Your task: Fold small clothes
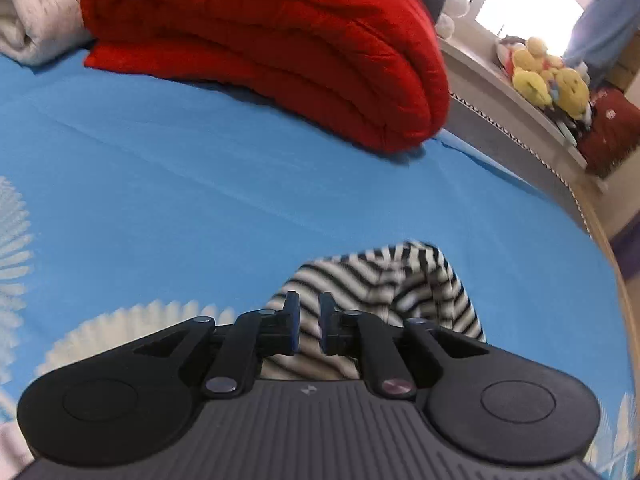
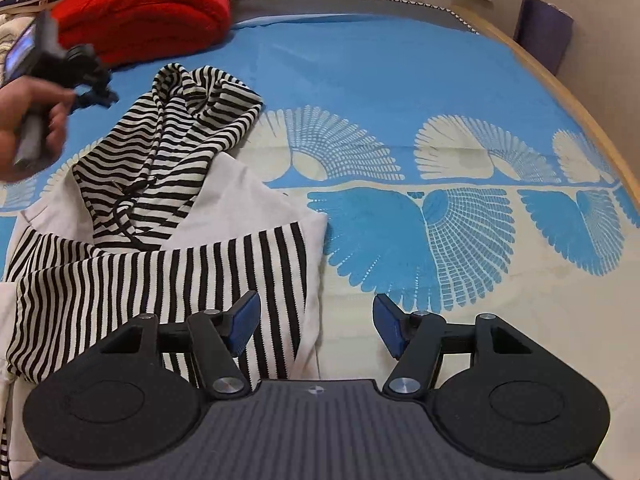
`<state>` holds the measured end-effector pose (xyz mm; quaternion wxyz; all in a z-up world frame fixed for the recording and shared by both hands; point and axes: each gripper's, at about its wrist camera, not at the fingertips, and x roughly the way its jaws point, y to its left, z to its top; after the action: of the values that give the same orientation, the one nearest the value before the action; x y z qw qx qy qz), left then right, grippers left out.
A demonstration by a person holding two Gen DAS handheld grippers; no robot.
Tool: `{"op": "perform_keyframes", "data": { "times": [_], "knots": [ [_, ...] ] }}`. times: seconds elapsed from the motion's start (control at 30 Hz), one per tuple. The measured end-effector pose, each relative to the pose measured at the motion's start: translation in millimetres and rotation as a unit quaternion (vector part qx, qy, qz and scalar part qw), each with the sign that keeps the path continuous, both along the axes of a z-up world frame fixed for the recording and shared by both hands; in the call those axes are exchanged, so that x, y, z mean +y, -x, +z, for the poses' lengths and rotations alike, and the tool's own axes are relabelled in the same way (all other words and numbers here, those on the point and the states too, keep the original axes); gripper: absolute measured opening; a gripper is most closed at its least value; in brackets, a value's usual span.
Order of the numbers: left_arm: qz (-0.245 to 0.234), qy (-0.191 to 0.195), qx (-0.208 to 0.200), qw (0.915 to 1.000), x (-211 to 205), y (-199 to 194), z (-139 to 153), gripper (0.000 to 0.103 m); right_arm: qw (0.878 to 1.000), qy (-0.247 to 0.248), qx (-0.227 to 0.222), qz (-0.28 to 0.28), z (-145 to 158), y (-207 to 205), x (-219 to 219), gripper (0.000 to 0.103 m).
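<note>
Left wrist view: left gripper (image 1: 309, 326) nearly closed, apparently pinching the striped hooded garment (image 1: 384, 280) on the bed (image 1: 200, 168).
Right wrist view: right gripper (image 2: 316, 330) spread wide, empty; garment near the bed's left edge, sleeve folded across, hood unfolded.

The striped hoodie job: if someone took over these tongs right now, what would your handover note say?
Left tongs: a narrow gap, over the striped hoodie's hood; whether they pinch cloth is unclear.
Right tongs: open, empty, at the garment's right edge.
The hoodie lies on the blue bedsheet, a striped sleeve folded across its white body, hood crumpled.
Left: flatten the hood, finish folding.
</note>
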<state>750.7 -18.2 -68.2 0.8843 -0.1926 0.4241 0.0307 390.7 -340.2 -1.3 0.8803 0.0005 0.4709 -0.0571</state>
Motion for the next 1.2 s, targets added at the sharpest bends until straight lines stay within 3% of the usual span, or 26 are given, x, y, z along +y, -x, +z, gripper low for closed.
{"op": "perform_keyframes", "data": {
  "times": [0.03,0.2,0.37,0.4,0.47,0.5,0.6,0.7,0.8,0.97,1.1,1.17,1.2],
  "knots": [
    [0.008,-0.004,0.006,0.9999,-2,-11,-6,0.038,1.000,0.001,0.001,0.000,-1,0,-1,0.064],
    [0.016,-0.035,0.012,0.9992,-15,-48,-18,0.060,1.000,0.004,0.007,-0.011,-6,-3,-6,0.064],
    [-0.051,-0.049,0.021,0.9973,-43,-74,-30,0.064,1.000,0.007,0.008,-0.004,-7,-5,-4,0.064],
    [-0.072,-0.069,0.020,0.9948,-49,-74,-33,0.061,1.000,0.010,0.009,-0.002,-8,-5,-4,0.064],
    [-0.100,-0.114,0.023,0.9882,-54,-74,-39,0.018,1.000,0.014,0.011,-0.005,-8,-5,-5,0.064],
    [-0.111,-0.107,0.022,0.9878,-52,-72,-39,0.002,1.000,0.015,0.012,-0.007,-9,-5,-6,0.064],
    [-0.129,-0.113,-0.028,0.9848,-46,-49,-20,0.002,1.000,0.012,0.009,-0.009,-6,-6,-7,0.064],
    [-0.192,-0.147,-0.099,0.9653,-50,3,9,0.002,1.000,0.000,-0.002,-0.013,3,-7,-9,0.064],
    [-0.241,-0.139,-0.150,0.9489,-43,73,35,0.002,1.000,-0.005,-0.014,-0.024,11,-7,-12,0.064],
    [-0.340,-0.138,-0.206,0.9070,-17,238,67,0.002,0.998,-0.031,-0.026,-0.042,22,-4,-16,0.064],
    [-0.439,-0.128,-0.127,0.8803,12,354,72,0.002,0.996,-0.045,-0.051,-0.050,36,2,-15,0.064],
    [-0.439,-0.139,-0.054,0.8858,23,375,75,0.004,0.995,-0.054,-0.059,-0.056,40,3,-14,0.064],
    [-0.416,-0.142,-0.021,0.8978,30,377,79,0.006,0.995,-0.059,-0.062,-0.060,41,4,-14,0.064]
  ]
}}
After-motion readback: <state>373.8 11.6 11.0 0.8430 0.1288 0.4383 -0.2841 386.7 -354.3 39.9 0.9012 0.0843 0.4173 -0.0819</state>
